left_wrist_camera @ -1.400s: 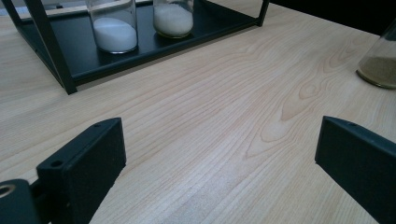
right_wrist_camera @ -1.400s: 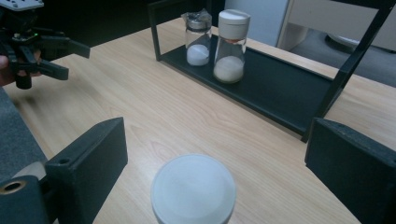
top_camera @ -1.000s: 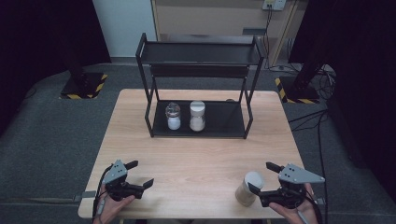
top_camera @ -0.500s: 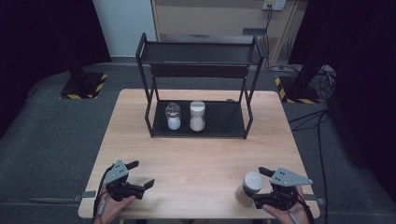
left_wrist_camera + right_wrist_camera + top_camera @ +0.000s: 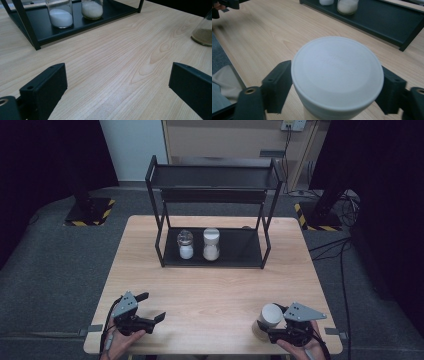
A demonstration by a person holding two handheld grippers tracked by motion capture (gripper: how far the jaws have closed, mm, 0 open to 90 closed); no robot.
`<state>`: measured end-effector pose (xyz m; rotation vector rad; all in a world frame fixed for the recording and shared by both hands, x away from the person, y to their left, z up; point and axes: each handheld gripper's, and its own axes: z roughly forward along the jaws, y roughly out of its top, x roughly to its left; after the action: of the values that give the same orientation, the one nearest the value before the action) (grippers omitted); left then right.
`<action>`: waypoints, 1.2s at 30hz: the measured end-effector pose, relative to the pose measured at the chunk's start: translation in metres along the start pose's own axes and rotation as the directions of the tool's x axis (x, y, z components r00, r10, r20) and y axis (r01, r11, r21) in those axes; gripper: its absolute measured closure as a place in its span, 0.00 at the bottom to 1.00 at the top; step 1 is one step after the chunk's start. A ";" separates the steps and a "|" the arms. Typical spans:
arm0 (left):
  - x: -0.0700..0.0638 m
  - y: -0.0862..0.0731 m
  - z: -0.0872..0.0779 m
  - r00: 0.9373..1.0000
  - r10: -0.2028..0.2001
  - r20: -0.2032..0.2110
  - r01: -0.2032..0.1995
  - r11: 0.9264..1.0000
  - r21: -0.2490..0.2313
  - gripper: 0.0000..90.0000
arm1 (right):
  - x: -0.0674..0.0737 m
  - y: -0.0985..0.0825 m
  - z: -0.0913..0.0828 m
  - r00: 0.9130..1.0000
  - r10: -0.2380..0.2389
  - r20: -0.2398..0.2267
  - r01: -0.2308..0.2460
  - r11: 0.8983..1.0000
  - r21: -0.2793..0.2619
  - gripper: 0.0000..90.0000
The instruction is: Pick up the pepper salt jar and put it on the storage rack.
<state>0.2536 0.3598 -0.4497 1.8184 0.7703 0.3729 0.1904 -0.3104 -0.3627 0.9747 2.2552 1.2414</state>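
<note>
Grip height is the worry: the right gripper (image 5: 274, 329), whose jaws have just been closing, now presses both pads against the white-lidded jar (image 5: 337, 75) just under its cap, near the table's (image 5: 220, 285) front right corner. Held so high, the jar could swing or slip out when lifted, and its brownish contents would spill if the lid is loose. Beside the front left corner the left gripper (image 5: 150, 310) hangs wide open and empty, so nothing steadies the jar.

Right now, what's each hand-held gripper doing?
Left hand-held gripper: open, holding nothing.
Right hand-held gripper: jaws just closing, now shut on the white-lidded jar.
</note>
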 end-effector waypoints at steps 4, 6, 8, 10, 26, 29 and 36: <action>0.000 0.000 0.000 1.000 -0.003 -0.002 0.003 1.000 0.001 0.01 | 0.001 -0.002 0.000 1.000 -0.015 0.013 0.015 1.000 0.001 0.37; 0.000 0.000 0.000 1.000 -0.002 -0.002 0.002 1.000 0.000 0.01 | 0.003 -0.002 0.000 1.000 -0.021 0.019 0.021 1.000 -0.001 0.37; 0.000 0.000 0.000 1.000 -0.002 -0.002 0.002 1.000 0.001 0.01 | 0.003 -0.002 0.000 1.000 -0.023 0.021 0.023 1.000 -0.001 0.37; 0.000 0.000 0.000 1.000 -0.001 -0.002 0.001 1.000 0.002 0.01 | 0.002 -0.003 0.000 1.000 -0.016 0.018 0.016 1.000 -0.004 0.37; 0.000 0.000 0.000 1.000 -0.002 -0.002 0.002 1.000 0.003 0.01 | 0.002 0.005 0.001 1.000 -0.008 0.022 0.008 1.000 0.018 0.38; 0.000 0.000 0.001 1.000 -0.002 -0.001 0.002 1.000 0.004 0.01 | 0.001 0.009 0.002 1.000 -0.007 0.027 0.006 1.000 0.023 0.38; 0.000 0.000 0.001 1.000 -0.001 0.000 0.001 1.000 0.005 0.01 | -0.002 0.023 0.006 0.999 -0.013 0.031 0.012 1.000 0.029 0.38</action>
<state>0.2542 0.3595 -0.4497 1.8222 0.7730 0.3711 0.2048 -0.3000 -0.3464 0.9819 2.2581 1.1836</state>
